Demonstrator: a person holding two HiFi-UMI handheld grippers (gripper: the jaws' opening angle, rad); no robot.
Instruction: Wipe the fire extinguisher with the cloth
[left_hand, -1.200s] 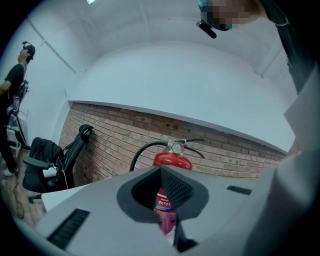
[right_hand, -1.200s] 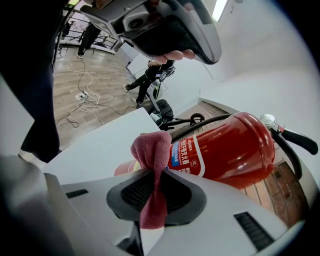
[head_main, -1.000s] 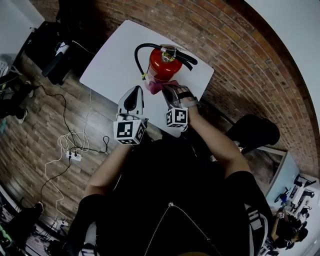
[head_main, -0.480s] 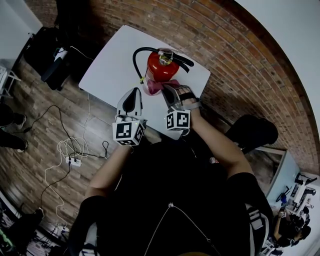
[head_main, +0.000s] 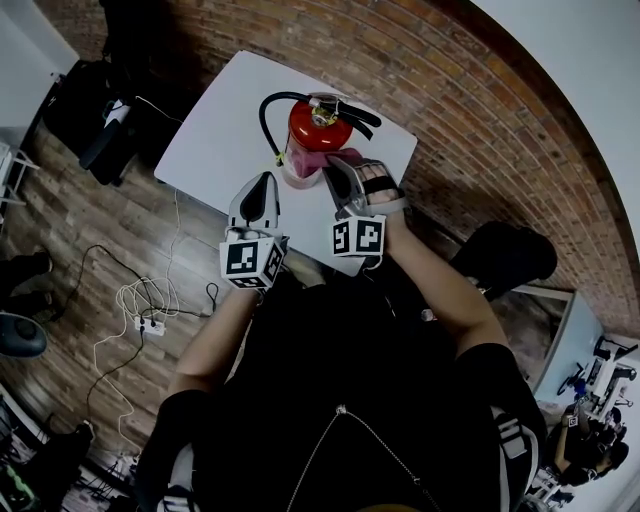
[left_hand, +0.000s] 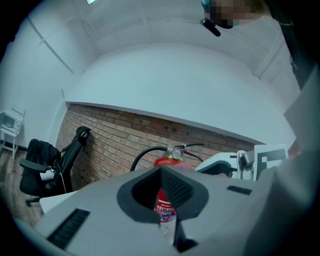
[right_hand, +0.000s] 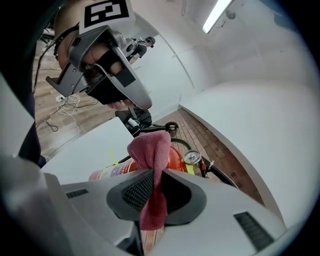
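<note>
Item 1. Table, white, set against the brick wall. It carries your work piece at its far edge.

Item 2. Fire extinguisher, red cylinder, standing upright on the table, so its long axis runs vertically. It lies straight ahead of both your tools, slightly nearer your right side. Your strokes should, by my reading, travel up and down or around the barrel.

Item 3. Left gripper, jaws brought together with nothing between them. It is pointed at the barrel's lower left, near it but apart. Its own view shows only the printed label beyond the tips.

Item 4. Right gripper, jaws clamped on the cloth. This is the nearer tool, right at the barrel's near-right shoulder, below the handle.

Item 5. Cloth, pink. A bunched fold stands ahead of your right jaws and a tail hangs behind them. The fold appears to be pressed against the red body.

Item 6. Hose, black, looping off the left side; keep your stroke clear of it.

Item 7. Gauge, small dial at the neck.
</note>
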